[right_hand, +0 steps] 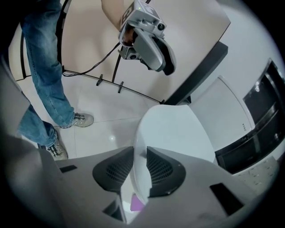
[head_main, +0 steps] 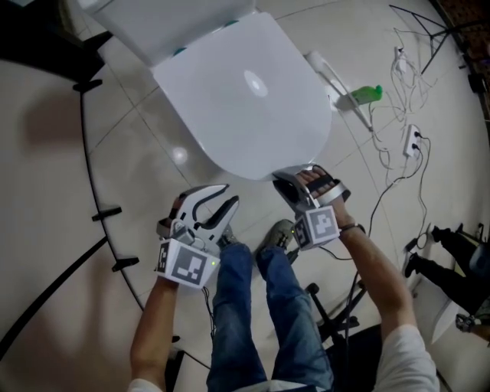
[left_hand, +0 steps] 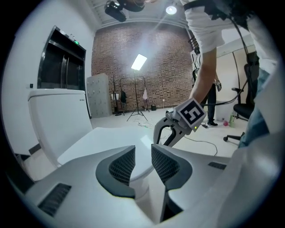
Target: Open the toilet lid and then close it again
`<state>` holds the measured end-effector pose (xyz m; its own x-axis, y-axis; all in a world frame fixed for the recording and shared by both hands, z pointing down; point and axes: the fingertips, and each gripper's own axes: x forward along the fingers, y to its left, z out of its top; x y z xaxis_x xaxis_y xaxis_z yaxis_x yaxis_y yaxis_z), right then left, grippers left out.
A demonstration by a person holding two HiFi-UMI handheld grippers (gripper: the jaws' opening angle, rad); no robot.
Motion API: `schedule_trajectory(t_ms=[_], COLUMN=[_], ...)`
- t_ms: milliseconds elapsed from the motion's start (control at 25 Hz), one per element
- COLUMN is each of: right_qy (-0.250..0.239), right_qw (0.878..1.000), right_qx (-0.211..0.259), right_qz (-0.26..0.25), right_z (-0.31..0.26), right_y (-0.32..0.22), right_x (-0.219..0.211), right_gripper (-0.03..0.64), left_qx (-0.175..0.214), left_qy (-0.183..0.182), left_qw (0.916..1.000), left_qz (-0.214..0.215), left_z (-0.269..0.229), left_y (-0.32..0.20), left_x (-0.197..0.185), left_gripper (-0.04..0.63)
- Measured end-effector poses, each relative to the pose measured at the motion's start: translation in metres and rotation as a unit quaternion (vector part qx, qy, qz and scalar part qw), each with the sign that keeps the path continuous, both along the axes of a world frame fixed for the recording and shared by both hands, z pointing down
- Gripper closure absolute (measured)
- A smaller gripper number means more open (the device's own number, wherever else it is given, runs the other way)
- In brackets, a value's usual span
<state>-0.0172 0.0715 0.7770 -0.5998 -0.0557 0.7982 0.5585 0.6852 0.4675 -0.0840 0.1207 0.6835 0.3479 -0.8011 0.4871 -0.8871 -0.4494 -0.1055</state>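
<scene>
The white toilet lid (head_main: 245,99) lies down flat over the bowl, below the tank (head_main: 161,23). My right gripper (head_main: 295,178) is at the lid's front edge; in the right gripper view the lid's rim (right_hand: 173,129) runs between its pads, and the right gripper (right_hand: 139,167) is shut on it. My left gripper (head_main: 227,195) hangs just left of the lid's front, apart from it. In the left gripper view the left gripper (left_hand: 143,162) stands open with nothing between its pads, the lid (left_hand: 102,142) beyond them.
The person's legs in jeans (head_main: 253,306) and shoes (head_main: 277,233) stand right in front of the bowl. A green bottle (head_main: 367,93), a power strip (head_main: 413,140) and loose cables lie on the tiled floor at right. Black stand legs (head_main: 99,214) cross the floor at left.
</scene>
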Motion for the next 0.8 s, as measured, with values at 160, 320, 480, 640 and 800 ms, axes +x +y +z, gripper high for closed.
schedule_trajectory(t_ms=[160,320,480,640,800], right_qy=[-0.044,-0.097,-0.14,-0.168,-0.219], right_qw=[0.999,0.994,0.989,0.985,0.974], right_qx=[0.008,0.011,0.023,0.036,0.056], right_qz=[0.024,0.038,0.032,0.024,0.03], right_z=[-0.034,-0.08,-0.127,-0.16,-0.204], right_y=[-0.001,-0.004,-0.01,-0.019,-0.031], right_x=[0.0,-0.005,-0.019,-0.032,-0.051], right_gripper=[0.532,0.54,0.541,0.54,0.531], left_qx=[0.003,0.029,0.04,0.073,0.084], left_qy=[-0.12,-0.229,-0.292,-0.276,-0.263], left_qw=[0.9922,0.9711,0.9537,0.958,0.9608], left_qz=[0.036,0.06,0.061,0.025,0.022], left_z=[0.007,0.01,0.01,-0.026,-0.066], left_y=[-0.001,-0.01,-0.037,-0.061,-0.071], left_x=[-0.004,-0.005,-0.008,-0.019,-0.037], left_gripper=[0.488,0.48,0.356,0.493,0.523])
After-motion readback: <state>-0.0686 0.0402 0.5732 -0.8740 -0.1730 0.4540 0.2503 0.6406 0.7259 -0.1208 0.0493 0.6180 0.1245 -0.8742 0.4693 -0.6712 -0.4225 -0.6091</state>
